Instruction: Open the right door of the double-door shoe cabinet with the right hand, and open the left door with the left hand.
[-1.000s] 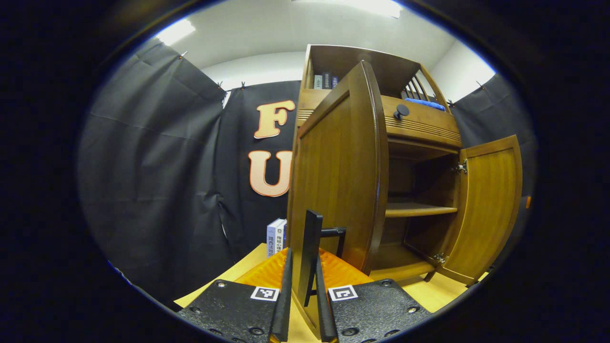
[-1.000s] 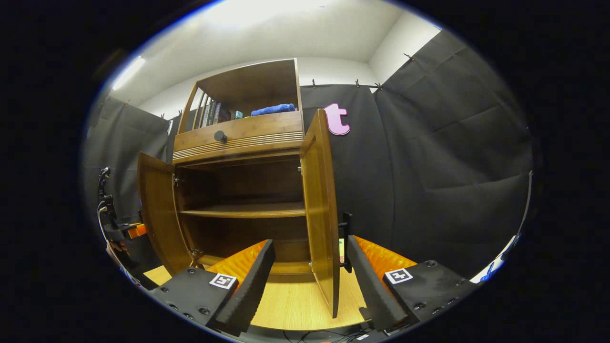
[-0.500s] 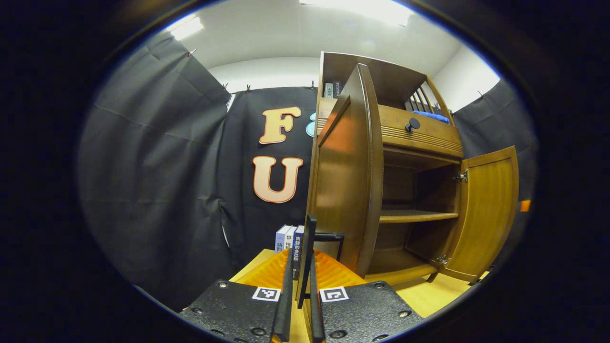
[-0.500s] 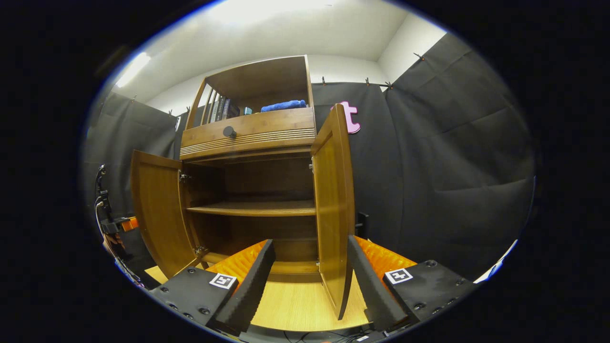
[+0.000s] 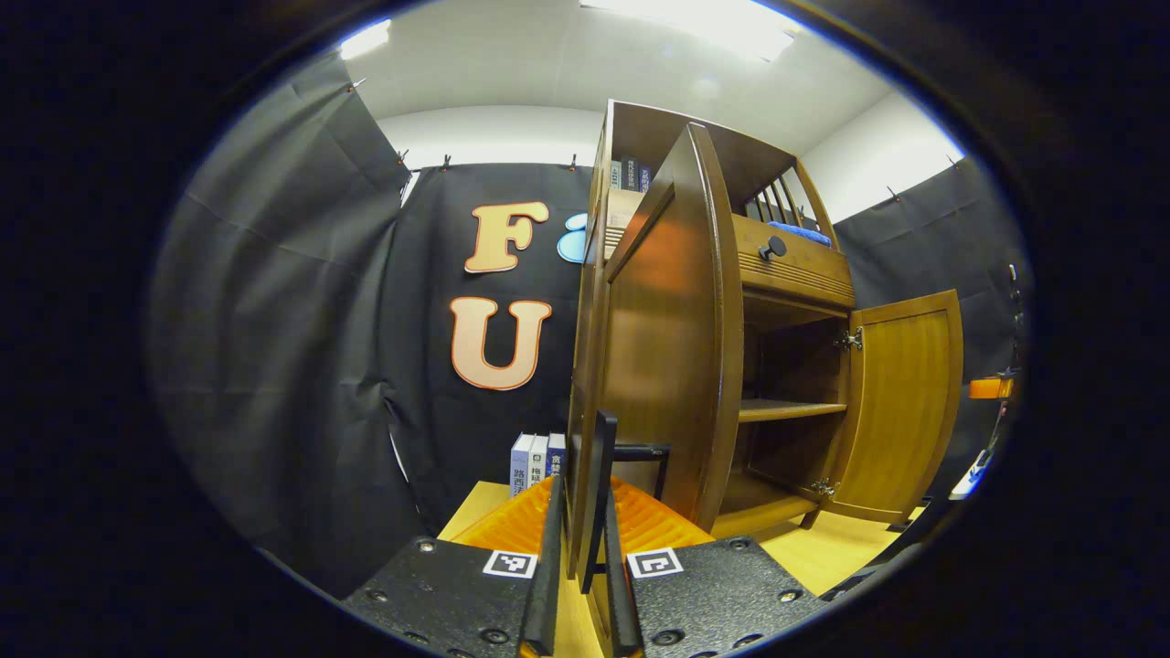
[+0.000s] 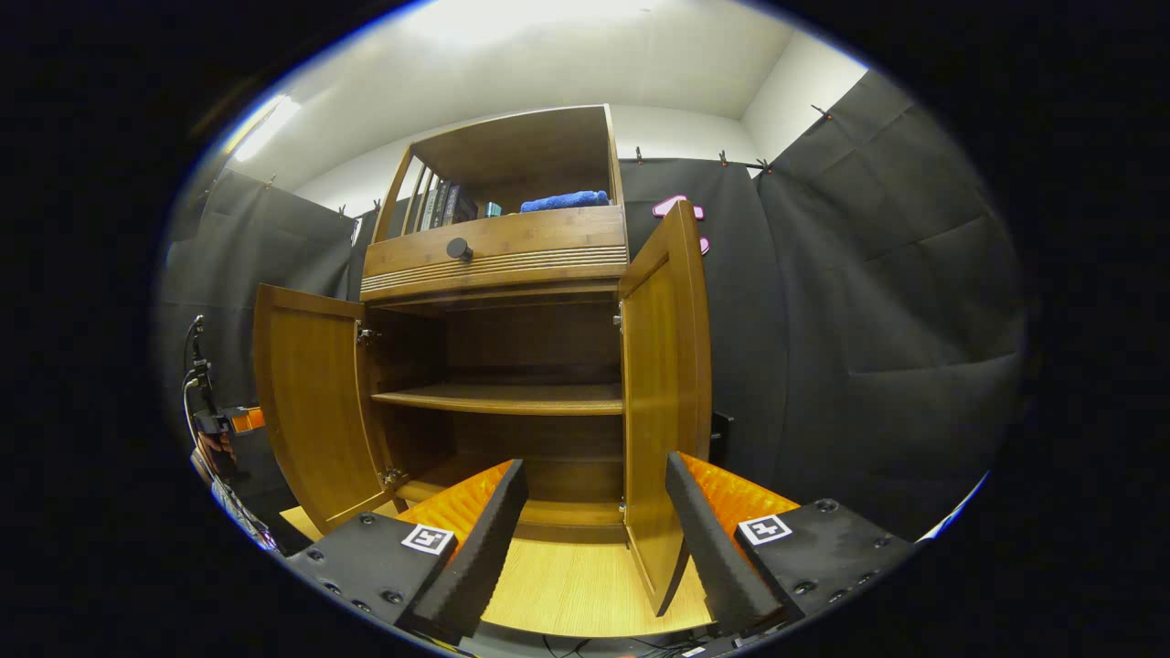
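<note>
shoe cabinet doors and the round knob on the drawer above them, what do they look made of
The shoe cabinet and its doors, left door and right door, look like wood or wood veneer: brown, with fine grain lines and a glossy varnish that reflects light. The round knob is dark and matte; metal, plastic or painted wood cannot be told apart.

Left tool (image 5: 578, 557) nearly closed; right tool (image 6: 594, 539) spread wide.

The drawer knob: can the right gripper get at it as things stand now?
Probably yes. The right gripper is open and holds nothing. The knob sits above it on the drawer front, and both doors stand swung aside, so nothing seems to block the way up.
</note>
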Action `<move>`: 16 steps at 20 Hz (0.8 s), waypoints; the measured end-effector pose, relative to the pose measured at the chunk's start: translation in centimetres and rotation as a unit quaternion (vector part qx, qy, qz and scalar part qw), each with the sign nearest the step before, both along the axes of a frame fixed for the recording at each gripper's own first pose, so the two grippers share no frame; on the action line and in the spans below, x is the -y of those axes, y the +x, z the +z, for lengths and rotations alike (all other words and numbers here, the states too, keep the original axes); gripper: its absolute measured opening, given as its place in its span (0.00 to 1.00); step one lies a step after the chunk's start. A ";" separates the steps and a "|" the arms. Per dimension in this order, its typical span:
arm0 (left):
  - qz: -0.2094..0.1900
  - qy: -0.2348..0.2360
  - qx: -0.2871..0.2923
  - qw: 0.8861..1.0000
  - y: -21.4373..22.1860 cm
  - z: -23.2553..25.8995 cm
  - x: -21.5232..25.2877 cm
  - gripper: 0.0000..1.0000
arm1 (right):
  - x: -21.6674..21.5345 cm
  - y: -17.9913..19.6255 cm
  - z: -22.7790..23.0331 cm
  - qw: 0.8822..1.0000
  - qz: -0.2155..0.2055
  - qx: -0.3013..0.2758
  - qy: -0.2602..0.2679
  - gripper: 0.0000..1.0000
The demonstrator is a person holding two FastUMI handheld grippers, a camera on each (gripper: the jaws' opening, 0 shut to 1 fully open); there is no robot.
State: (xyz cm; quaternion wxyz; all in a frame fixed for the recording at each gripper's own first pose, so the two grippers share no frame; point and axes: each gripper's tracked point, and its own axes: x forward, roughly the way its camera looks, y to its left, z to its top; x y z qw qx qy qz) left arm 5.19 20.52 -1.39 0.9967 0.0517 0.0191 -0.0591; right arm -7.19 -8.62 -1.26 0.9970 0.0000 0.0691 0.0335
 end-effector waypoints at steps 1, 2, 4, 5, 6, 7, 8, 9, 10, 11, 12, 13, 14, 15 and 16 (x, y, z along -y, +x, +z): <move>0.006 -0.003 -0.001 1.000 -0.2 0.0 -0.5 0.24 | -0.2 0.0 0.0 1.000 0.002 0.000 0.000 0.98; 0.007 -0.006 -0.003 1.000 -0.4 0.0 -0.6 0.23 | -0.5 0.1 0.0 1.000 0.005 0.000 0.001 0.98; 0.016 0.001 0.001 1.000 -1.3 0.3 -0.9 0.23 | -0.9 0.6 0.0 1.000 0.008 0.000 0.000 0.98; 0.025 0.007 0.006 1.000 -2.0 0.7 -1.3 0.22 | -1.0 0.7 -0.1 1.000 0.009 -0.001 0.000 0.98; 0.032 0.005 0.007 0.999 -2.9 0.8 -1.5 0.19 | -1.2 0.8 -0.2 1.000 0.012 -0.002 0.001 0.98; 0.037 0.000 0.008 0.999 -3.7 1.1 -1.4 0.22 | -1.6 1.0 -0.4 1.000 0.015 -0.004 0.002 0.98; 0.041 -0.003 0.008 0.999 -4.6 1.3 -1.3 0.21 | -2.0 1.2 -0.5 1.000 0.019 -0.005 0.003 0.98; 0.044 -0.001 0.008 0.999 -5.5 1.4 -1.1 0.21 | -2.3 1.3 -0.5 1.000 0.024 -0.005 0.004 0.98; 0.049 0.004 0.009 0.999 -6.3 1.7 -1.0 0.21 | -2.6 1.6 -0.5 1.000 0.028 -0.002 0.007 0.98; 0.049 0.007 0.012 0.999 -6.9 2.0 -0.5 0.21 | -2.9 1.8 -0.5 0.999 0.031 0.000 0.010 0.98; 0.046 0.007 0.016 0.999 -7.4 2.5 0.3 0.19 | -3.2 2.1 -0.5 0.999 0.034 0.001 0.014 0.98; 0.041 0.006 0.021 0.999 -7.8 3.0 1.2 0.17 | -3.4 2.3 -0.6 0.999 0.038 0.001 0.017 0.98; 0.038 0.006 0.025 0.999 -8.1 3.3 2.1 0.17 | -3.6 2.5 -0.7 0.999 0.041 0.000 0.020 0.98; 0.035 0.007 0.027 0.999 -8.3 3.7 2.8 0.17 | -3.8 2.8 -0.9 0.999 0.043 0.000 0.024 0.98; 0.031 0.004 0.027 0.999 -8.3 3.7 3.6 0.24 | -4.1 2.8 -0.8 0.999 0.046 0.001 0.027 0.98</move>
